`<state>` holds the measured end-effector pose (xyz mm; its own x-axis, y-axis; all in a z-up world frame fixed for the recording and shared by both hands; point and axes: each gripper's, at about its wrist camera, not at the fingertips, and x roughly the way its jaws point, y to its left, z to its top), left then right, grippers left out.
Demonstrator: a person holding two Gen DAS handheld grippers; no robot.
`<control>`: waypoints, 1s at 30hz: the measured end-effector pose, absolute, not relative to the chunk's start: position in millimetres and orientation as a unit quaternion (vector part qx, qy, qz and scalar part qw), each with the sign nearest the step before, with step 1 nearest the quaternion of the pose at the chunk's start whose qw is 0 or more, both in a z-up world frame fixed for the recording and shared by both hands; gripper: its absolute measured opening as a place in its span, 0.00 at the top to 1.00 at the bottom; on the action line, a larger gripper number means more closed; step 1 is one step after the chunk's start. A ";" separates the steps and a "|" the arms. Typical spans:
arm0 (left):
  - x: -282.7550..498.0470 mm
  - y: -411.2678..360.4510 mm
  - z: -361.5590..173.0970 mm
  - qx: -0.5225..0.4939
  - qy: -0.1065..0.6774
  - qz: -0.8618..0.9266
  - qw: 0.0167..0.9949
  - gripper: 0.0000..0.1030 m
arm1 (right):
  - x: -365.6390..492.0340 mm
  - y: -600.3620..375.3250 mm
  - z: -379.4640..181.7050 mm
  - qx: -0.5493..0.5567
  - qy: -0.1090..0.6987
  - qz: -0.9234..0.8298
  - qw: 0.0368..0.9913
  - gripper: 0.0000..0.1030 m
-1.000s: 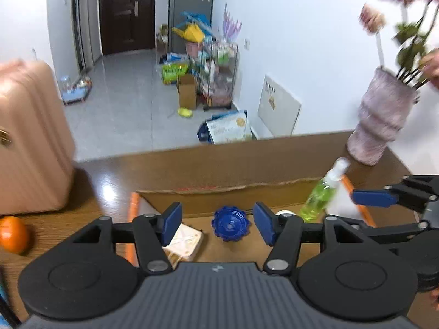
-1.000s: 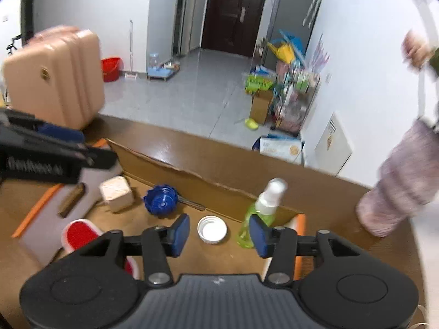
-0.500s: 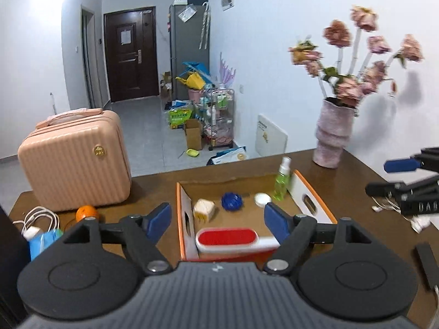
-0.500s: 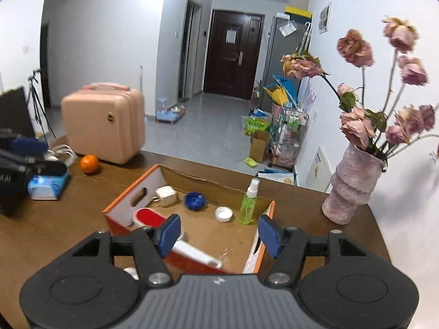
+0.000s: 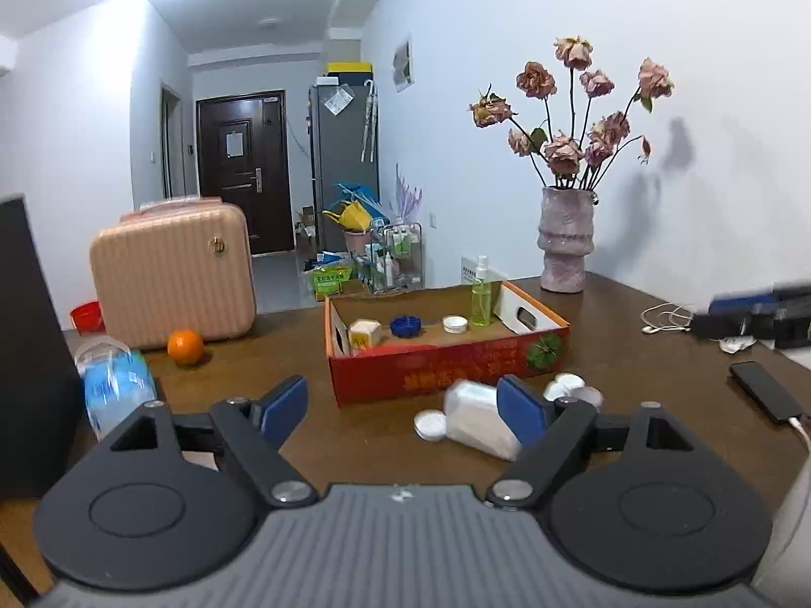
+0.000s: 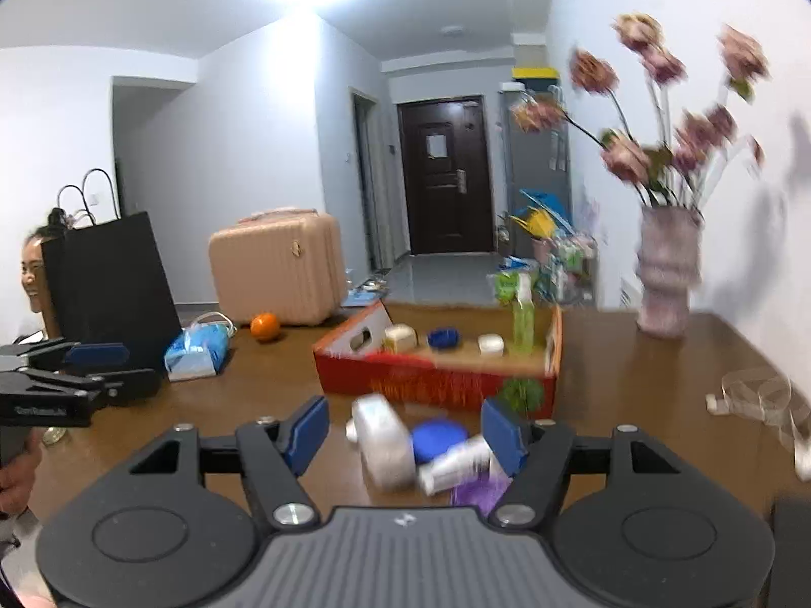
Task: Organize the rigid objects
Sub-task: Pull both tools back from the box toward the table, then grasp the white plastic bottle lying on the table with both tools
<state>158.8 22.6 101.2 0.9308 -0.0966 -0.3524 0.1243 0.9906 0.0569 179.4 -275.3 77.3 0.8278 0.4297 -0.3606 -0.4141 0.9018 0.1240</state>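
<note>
A red-orange cardboard box (image 5: 446, 359) (image 6: 431, 380) stands mid-table. Inside it are a cream cube (image 5: 364, 335), a blue lid (image 5: 404, 325), a white cap (image 5: 454, 324) and a green spray bottle (image 5: 481, 294). On the table in front of the box lie a white bottle (image 5: 479, 418) (image 6: 382, 438), white lids (image 5: 430, 424), a blue lid (image 6: 438, 437), a small tube (image 6: 456, 463) and something purple (image 6: 479, 491). My left gripper (image 5: 403, 408) is open and empty, held back from the box. My right gripper (image 6: 405, 430) is open and empty above the loose items.
A pink suitcase (image 5: 172, 273), an orange (image 5: 185, 347) and a blue tissue pack (image 5: 116, 380) are on the left. A vase of dried roses (image 5: 565, 248) stands back right. A phone (image 5: 768, 390) and earphone cable (image 5: 664, 316) lie right. A black bag (image 6: 111, 283) stands left.
Both grippers have pulled back and up from the box; a second ago they were close over its contents. Loose items in front of the box have come into view. Both stay open.
</note>
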 end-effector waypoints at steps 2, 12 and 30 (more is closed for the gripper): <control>140.2 22.9 86.6 0.026 0.174 -0.057 0.983 0.18 | 162.0 -273.9 57.2 0.022 0.198 0.205 0.958 0.36; 97.3 41.1 20.5 -0.039 0.218 -0.026 0.975 0.18 | 145.5 -263.2 -4.2 0.037 0.240 0.180 0.953 0.36; 328.7 10.3 7.1 -0.030 0.261 -0.138 0.955 0.54 | 317.2 -212.8 -23.5 0.160 0.290 0.232 0.915 0.64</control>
<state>328.7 10.3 7.1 0.8256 -0.2793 -0.4903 0.2477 0.9601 -0.1300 317.2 -212.8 -23.5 0.7249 0.5165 -0.4558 -0.3306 0.8414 0.4276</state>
